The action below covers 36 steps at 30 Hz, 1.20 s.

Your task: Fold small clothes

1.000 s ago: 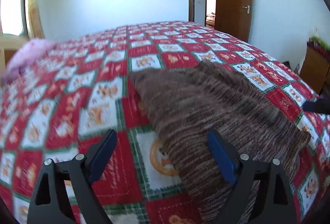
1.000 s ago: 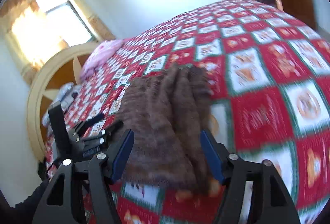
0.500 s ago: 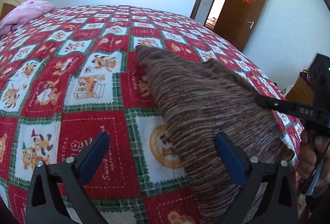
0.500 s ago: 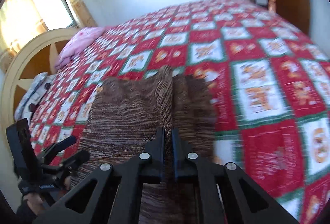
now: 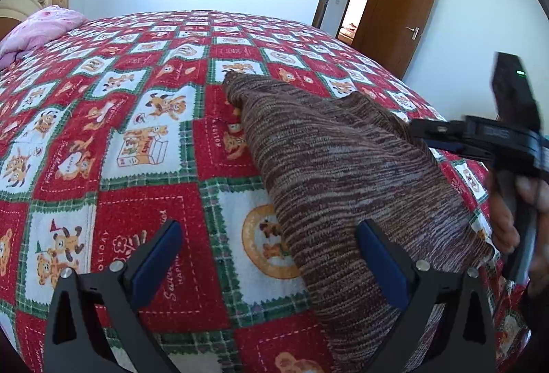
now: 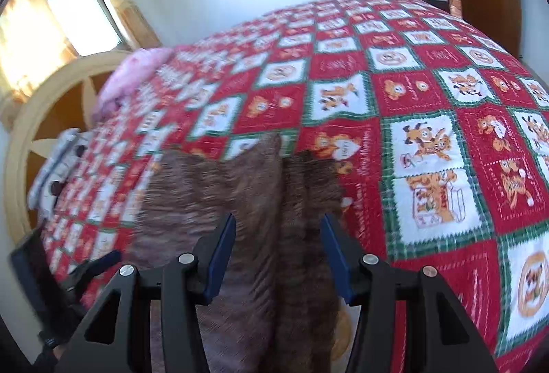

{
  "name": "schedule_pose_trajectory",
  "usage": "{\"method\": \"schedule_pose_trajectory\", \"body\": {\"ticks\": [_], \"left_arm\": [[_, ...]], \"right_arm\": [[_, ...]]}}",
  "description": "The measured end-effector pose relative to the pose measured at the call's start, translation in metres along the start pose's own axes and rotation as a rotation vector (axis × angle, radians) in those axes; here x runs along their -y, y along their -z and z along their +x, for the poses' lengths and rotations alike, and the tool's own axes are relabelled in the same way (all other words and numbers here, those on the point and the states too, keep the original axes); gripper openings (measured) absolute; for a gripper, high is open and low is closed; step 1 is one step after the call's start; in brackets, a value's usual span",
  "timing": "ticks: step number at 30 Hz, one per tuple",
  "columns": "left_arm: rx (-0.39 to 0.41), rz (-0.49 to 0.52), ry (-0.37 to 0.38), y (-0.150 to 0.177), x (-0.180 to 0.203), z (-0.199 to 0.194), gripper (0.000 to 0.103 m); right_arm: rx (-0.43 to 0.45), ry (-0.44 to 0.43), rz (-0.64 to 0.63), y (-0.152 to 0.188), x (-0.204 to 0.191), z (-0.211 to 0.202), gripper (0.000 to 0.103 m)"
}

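Note:
A brown striped knit garment [image 5: 343, 167] lies on the red, white and green patchwork bedspread [image 5: 137, 139], narrowing to a point at its far end. My left gripper [image 5: 267, 235] stands wide open low over the garment's near left edge, one finger over the bedspread and one over the knit. My right gripper [image 6: 278, 225] hovers over the garment [image 6: 240, 201] above a lengthwise fold line. Its jaws are opening, and the pads do not press on the cloth. A hand [image 5: 507, 211] carries that gripper at the right of the left wrist view.
A pink pillow [image 5: 41, 30] lies at the bed's far left by a cream and wood headboard [image 6: 51, 119]. Grey cloth [image 6: 58, 160] sits near the headboard. A brown door [image 5: 405, 12] stands open beyond the bed's right edge.
The right gripper's jaws went from apart to shut half a second ago and now stand apart again, and it has shifted over the garment. The left gripper has rolled and its jaws widened slightly.

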<state>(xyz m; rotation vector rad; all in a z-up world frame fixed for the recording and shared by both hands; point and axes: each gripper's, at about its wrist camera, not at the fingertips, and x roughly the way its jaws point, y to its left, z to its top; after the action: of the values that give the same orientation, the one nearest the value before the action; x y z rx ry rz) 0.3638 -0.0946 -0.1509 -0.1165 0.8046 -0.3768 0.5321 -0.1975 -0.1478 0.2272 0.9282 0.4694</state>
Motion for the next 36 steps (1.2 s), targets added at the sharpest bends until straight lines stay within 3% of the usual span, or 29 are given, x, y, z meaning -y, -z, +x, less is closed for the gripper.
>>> {"method": "schedule_pose_trajectory", "body": {"ticks": [1,2,3,7,11,14,16,18,19,20,21,24,27,29,31,32,36], "left_arm": [[-0.001,-0.003,0.004,0.0,-0.001,0.0,0.103],[-0.003,-0.007,0.007,0.0,-0.002,0.001,0.103],[-0.005,-0.01,0.009,0.0,-0.002,0.001,0.103],[-0.004,-0.005,0.008,0.0,-0.002,0.002,0.103],[-0.004,0.035,-0.015,0.0,0.006,0.003,0.103],[-0.004,0.059,-0.031,0.001,0.01,0.004,0.103],[0.003,0.06,-0.037,0.001,0.01,0.003,0.103],[0.01,0.056,-0.038,0.001,0.009,0.001,0.103],[0.012,0.052,-0.036,0.002,0.008,0.001,0.103],[0.014,0.047,-0.029,0.002,0.007,0.0,0.103],[0.018,0.04,-0.017,0.002,0.005,-0.001,0.103],[0.045,-0.01,0.027,0.002,-0.004,-0.007,0.103],[0.069,-0.068,0.05,0.002,-0.014,-0.011,0.103],[0.07,-0.066,0.042,0.002,-0.012,-0.01,0.103],[0.068,-0.038,0.022,0.002,-0.006,-0.01,0.103],[0.066,-0.027,0.014,0.003,-0.004,-0.01,0.103],[0.069,0.017,-0.007,0.004,0.003,-0.011,0.103]], "right_arm": [[-0.003,-0.014,-0.004,-0.001,0.001,0.004,0.045],[-0.009,-0.033,-0.012,-0.002,0.0,0.007,0.022],[-0.02,-0.038,-0.028,-0.002,-0.002,0.01,0.012],[0.018,0.052,-0.092,-0.003,-0.014,-0.002,0.005],[0.077,0.088,-0.062,-0.017,-0.006,-0.024,0.0],[0.007,0.152,-0.059,-0.015,0.005,-0.004,0.001],[-0.049,0.127,-0.036,-0.006,0.012,0.008,0.001],[0.0,0.112,-0.019,0.003,0.013,-0.005,0.006],[0.012,0.092,-0.014,0.006,0.012,-0.012,0.019],[0.026,0.058,-0.01,0.012,0.012,-0.023,0.049],[0.038,0.03,-0.008,0.016,0.012,-0.029,0.06],[0.061,-0.028,-0.021,0.034,0.009,-0.052,0.059],[0.022,-0.089,-0.053,0.056,0.002,-0.063,0.047],[-0.037,-0.077,-0.085,0.068,-0.006,-0.056,0.04],[-0.075,-0.043,-0.11,0.08,-0.008,-0.047,0.01],[-0.07,-0.023,-0.12,0.084,-0.008,-0.047,0.003],[-0.001,0.014,-0.095,0.085,-0.003,-0.074,0.003]]}}
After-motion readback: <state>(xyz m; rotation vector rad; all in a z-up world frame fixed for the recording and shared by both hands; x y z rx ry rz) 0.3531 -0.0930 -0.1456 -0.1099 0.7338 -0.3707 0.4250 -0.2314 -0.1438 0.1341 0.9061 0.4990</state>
